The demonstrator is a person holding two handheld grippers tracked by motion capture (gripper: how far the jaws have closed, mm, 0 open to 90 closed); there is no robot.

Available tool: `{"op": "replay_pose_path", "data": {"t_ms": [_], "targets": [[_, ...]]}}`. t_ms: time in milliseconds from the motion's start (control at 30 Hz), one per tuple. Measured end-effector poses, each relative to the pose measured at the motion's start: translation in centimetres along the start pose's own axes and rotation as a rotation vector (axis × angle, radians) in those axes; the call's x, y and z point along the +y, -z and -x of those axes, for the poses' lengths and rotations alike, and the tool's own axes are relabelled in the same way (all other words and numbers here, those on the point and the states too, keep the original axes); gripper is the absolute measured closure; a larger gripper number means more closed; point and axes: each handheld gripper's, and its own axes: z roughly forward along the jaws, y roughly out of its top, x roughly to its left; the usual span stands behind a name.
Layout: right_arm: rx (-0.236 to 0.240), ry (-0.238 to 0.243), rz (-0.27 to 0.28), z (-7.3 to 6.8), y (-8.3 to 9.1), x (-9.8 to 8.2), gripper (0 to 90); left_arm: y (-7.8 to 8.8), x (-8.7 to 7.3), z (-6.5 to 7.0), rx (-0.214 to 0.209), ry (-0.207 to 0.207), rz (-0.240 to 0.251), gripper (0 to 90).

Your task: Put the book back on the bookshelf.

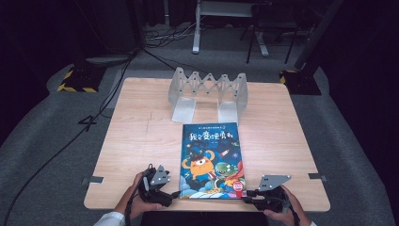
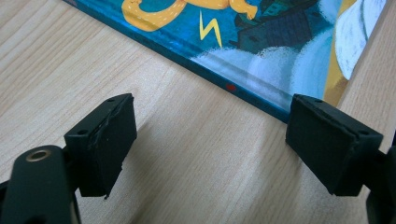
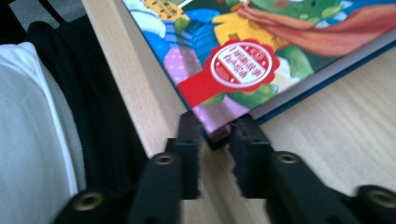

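Right gripper (image 3: pixel 215 140) pinches the book (image 1: pixel 210 157) by one corner, seemingly thinly; left gripper (image 2: pixel 210 140) open beside it; book may pivot or slip when lifted.

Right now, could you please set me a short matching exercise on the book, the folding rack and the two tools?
Things:
1. left tool
2. right tool
3. picture book
4. grey folding rack

States or places:
A. stands at the table's far edge
B. lies flat, cover up
C. jaws wide apart over bare wood beside the book
D. jaws closed on the book's near corner

Pairs: 1-C, 2-D, 3-B, 4-A
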Motion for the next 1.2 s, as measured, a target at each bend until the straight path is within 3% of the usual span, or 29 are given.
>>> {"op": "replay_pose_path", "data": {"t_ms": [33,167,300,433,567,667,733,800,867,1200], "targets": [[0.000,0.000,0.000,0.0,0.0,0.0,65.6,0.0,0.0,0.0,0.000,0.000,0.000,16.7],[0.031,-0.004,0.047,0.4,0.1,0.5,50.8,0.0,0.0,0.0,-0.001,0.001,0.001,16.7],[0.085,-0.061,0.079,1.5,0.4,1.1,39.8,0.0,0.0,-0.1,0.004,0.005,-0.001,16.6],[0.112,-0.076,0.090,2.2,0.3,1.8,36.6,0.0,0.0,-0.1,0.004,0.003,0.001,16.6],[0.142,-0.058,0.088,2.8,0.1,2.8,29.2,0.0,0.0,-0.1,0.004,0.002,0.002,16.6],[0.203,-0.067,0.110,3.5,0.0,3.5,27.6,0.0,0.0,-0.1,0.003,0.002,0.003,16.6],[0.183,-0.082,0.119,3.9,-0.1,3.9,28.2,0.0,0.0,-0.2,0.003,0.002,0.003,16.6],[0.200,-0.109,0.130,4.7,-0.3,4.2,30.7,0.0,0.0,-0.2,0.003,0.002,0.003,16.6],[0.171,-0.122,0.129,5.3,-0.6,4.5,30.6,0.0,0.0,-0.2,0.003,0.002,0.003,16.5],[0.170,-0.134,0.172,8.3,-2.7,6.9,29.8,0.0,0.0,-0.2,0.001,0.002,0.003,16.6]]}}
